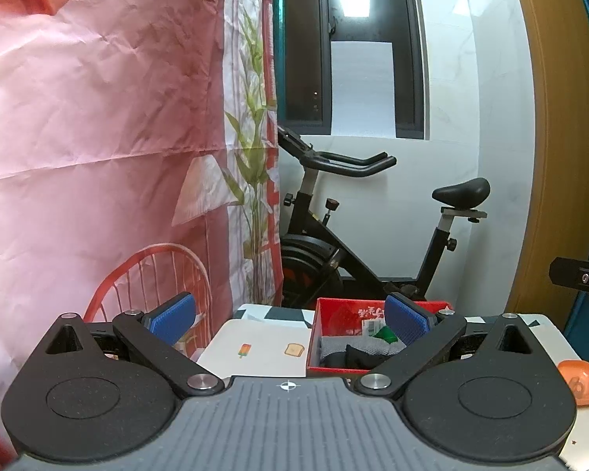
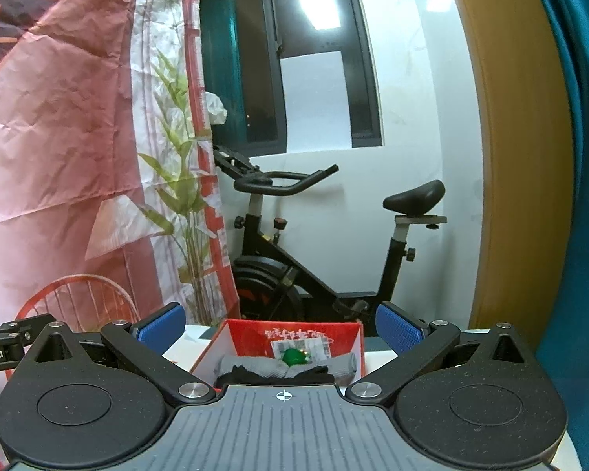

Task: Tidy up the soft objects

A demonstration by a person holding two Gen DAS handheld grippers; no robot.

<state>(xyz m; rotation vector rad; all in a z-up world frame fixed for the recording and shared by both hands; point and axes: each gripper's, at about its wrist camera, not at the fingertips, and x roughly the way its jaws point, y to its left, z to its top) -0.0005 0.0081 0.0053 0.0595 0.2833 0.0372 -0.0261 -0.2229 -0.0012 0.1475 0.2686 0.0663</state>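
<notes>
A red box (image 1: 335, 316) (image 2: 251, 333) stands on the table ahead of both grippers. Inside it lie grey and black soft cloth pieces (image 1: 353, 347) (image 2: 263, 369) and a green item (image 1: 385, 333) (image 2: 293, 356). My left gripper (image 1: 290, 320) is open and empty, its blue pads (image 1: 406, 320) spread wide; the box sits toward its right pad. My right gripper (image 2: 280, 329) is also open and empty, with the box centred between its blue pads (image 2: 396, 329). An orange soft object (image 1: 579, 380) lies on the table at the far right of the left wrist view.
The table (image 1: 263, 347) has a white mat with small food pictures. A printed pink backdrop (image 1: 98, 137) hangs on the left. An exercise bike (image 1: 353, 235) (image 2: 314, 243) stands behind the table before a white wall and a dark window. A wooden door frame (image 2: 522, 157) rises on the right.
</notes>
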